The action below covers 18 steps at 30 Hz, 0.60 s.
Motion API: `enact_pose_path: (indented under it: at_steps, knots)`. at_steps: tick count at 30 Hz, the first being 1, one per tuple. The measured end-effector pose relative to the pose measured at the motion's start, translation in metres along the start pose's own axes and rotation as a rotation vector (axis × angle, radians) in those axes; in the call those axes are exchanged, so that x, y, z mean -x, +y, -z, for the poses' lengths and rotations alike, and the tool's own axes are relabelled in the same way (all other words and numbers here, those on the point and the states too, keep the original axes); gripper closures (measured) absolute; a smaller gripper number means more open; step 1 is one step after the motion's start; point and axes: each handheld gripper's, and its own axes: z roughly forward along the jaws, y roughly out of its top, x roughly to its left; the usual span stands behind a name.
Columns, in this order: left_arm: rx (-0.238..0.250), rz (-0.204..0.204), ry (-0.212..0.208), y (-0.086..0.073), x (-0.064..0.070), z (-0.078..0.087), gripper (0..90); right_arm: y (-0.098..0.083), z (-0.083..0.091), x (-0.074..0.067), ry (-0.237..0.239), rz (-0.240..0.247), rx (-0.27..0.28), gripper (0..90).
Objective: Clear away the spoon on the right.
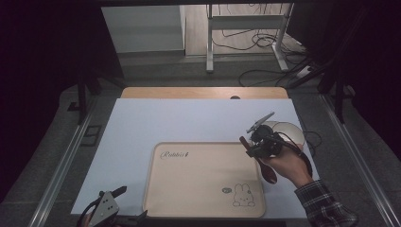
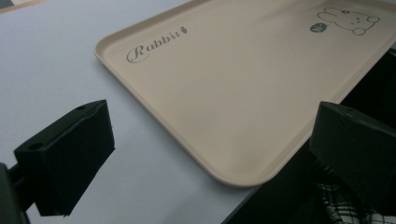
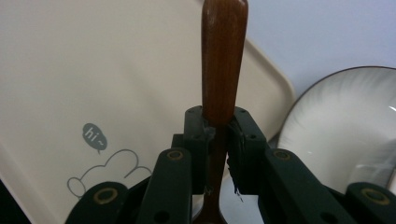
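Note:
A dark wooden spoon (image 1: 268, 171) is held above the right edge of the beige rabbit-print tray (image 1: 203, 179), with my right gripper (image 1: 251, 148) shut on its handle. In the right gripper view the spoon handle (image 3: 223, 56) sticks up between the jaws of that gripper (image 3: 219, 123), over the tray (image 3: 93, 70) and beside a white bowl (image 3: 345, 121). The bowl (image 1: 289, 130) stands just right of the tray's far right corner. My left gripper (image 1: 130, 204) sits open at the near left, nothing between its jaws; in its own view this gripper (image 2: 210, 154) faces the tray's near corner (image 2: 243, 84).
The tray lies on a pale mat (image 1: 189, 118) covering a wooden table (image 1: 203, 92). Beyond the table are a white desk frame (image 1: 246, 28) and cables on the floor (image 1: 265, 71). A plaid sleeve (image 1: 324, 203) enters at the lower right.

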Motion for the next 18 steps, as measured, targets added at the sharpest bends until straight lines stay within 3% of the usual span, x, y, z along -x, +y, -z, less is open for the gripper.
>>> enact_pose_path:
  at_steps: [18]
  knots:
    - [0.001,-0.001,-0.001,0.000,0.000,0.000,0.0,0.015,-0.037,-0.036,0.091,0.048,-0.075,78.8]
